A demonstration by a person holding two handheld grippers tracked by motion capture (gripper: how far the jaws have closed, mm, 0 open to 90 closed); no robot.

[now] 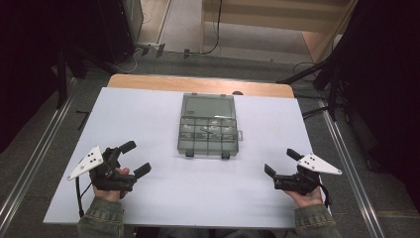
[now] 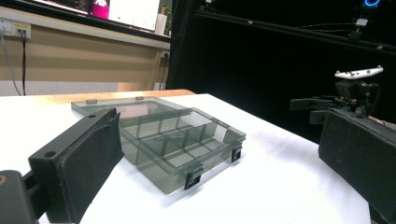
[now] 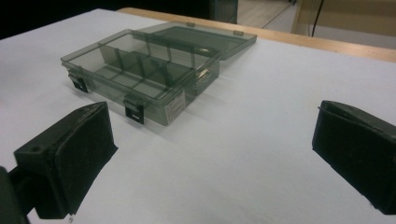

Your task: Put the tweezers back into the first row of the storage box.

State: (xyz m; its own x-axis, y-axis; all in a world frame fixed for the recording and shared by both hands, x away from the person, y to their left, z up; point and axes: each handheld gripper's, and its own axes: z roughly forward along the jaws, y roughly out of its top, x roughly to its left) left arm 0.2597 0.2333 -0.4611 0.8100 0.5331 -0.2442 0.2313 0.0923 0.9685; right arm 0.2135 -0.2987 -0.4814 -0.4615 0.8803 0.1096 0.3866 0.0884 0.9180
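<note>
Clear plastic box [image 1: 208,125] sits mid-table [image 1: 148,114], lid flipped open away from the person. Left tool [image 1: 134,157] and right tool [image 1: 280,162] rest near the front edge, either side of the box, well apart from it, jaws spread, holding nothing.

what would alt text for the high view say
A clear smoky compartment box lies open, lid folded back, mid-table on a white sheet. Nearer the camera, a person's hands hold an open left tool and right tool, both apart from the box.

One compartment box [image 1: 208,131], two latches [image 1: 189,153], two grippers [image 1: 132,157], one table [image 1: 148,198]
</note>
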